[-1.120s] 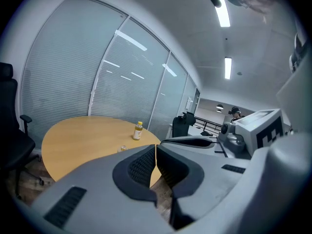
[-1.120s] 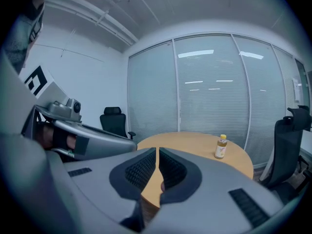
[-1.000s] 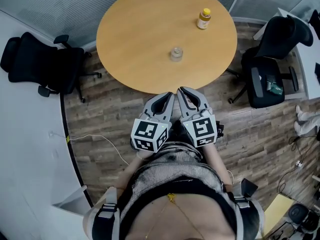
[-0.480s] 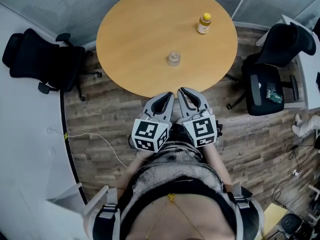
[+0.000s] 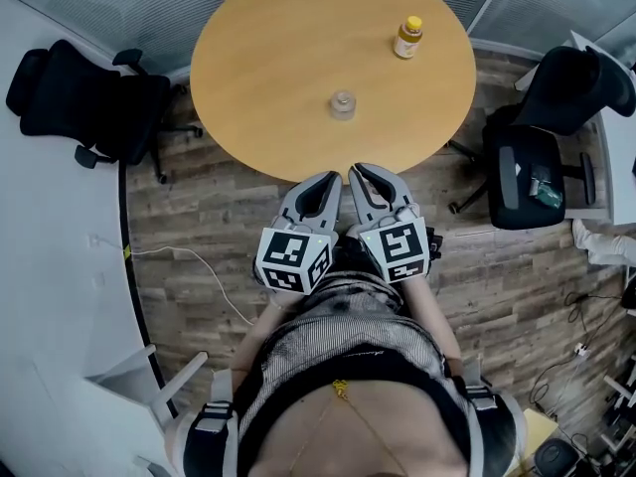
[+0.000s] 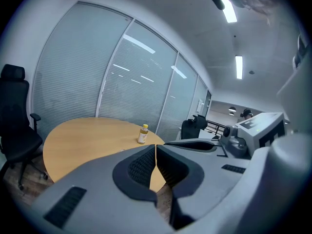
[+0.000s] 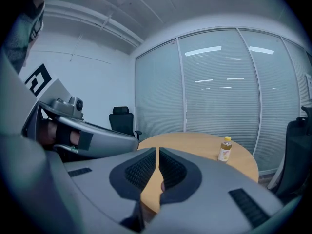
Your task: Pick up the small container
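The small clear container [image 5: 343,104] stands near the middle of the round wooden table [image 5: 258,78] in the head view. Both grippers hang side by side over the floor just off the table's near edge, well short of the container. My left gripper [image 5: 333,178] is shut with nothing in it, and so is my right gripper [image 5: 356,171]. In the left gripper view the jaws [image 6: 156,150] meet with no gap; the right gripper view shows its jaws [image 7: 157,151] pressed together too. The container is hidden behind the jaws in both gripper views.
A small yellow-capped bottle [image 5: 405,38] stands at the table's far right, also seen as the bottle [image 6: 143,134] and the bottle [image 7: 224,149]. Black office chairs sit at the left [image 5: 84,107] and right [image 5: 542,157]. A white cable [image 5: 199,266] lies on the wood floor.
Both grippers have edged slightly forward toward the table's near edge, still shut. The head view has shifted a little; nothing on the table has moved.
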A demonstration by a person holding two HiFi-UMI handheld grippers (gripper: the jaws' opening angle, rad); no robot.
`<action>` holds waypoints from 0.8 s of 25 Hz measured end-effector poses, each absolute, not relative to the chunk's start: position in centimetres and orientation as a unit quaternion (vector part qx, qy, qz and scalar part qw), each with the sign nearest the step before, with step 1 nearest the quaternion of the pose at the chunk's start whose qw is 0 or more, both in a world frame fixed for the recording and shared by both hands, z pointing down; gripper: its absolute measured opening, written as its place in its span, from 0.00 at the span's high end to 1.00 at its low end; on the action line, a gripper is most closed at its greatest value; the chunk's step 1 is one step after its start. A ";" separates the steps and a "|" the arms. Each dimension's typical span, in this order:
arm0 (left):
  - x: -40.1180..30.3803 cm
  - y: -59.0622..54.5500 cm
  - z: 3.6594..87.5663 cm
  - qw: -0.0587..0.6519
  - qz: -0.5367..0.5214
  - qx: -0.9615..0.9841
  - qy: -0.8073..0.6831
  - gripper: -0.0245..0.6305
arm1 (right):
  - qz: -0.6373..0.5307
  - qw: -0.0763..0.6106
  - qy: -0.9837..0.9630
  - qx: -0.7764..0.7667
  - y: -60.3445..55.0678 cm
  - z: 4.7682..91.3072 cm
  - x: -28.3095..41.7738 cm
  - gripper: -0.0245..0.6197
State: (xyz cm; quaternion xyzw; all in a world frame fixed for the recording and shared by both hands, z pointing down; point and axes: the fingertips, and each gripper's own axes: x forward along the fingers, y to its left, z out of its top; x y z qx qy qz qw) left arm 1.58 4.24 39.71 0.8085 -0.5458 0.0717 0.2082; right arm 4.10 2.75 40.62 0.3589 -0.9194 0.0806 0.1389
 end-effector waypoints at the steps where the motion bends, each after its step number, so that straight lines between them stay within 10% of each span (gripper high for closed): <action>1: 1.6 4.2 39.7 0.208 0.073 0.808 -0.547 0.92 | 0.080 0.139 -0.920 0.357 2.7 40.6 4.0 0.91; 20: -2.2 1.0 39.6 0.209 0.071 0.823 -0.523 0.92 | 0.084 0.145 -0.911 0.378 0.4 40.9 0.5 0.91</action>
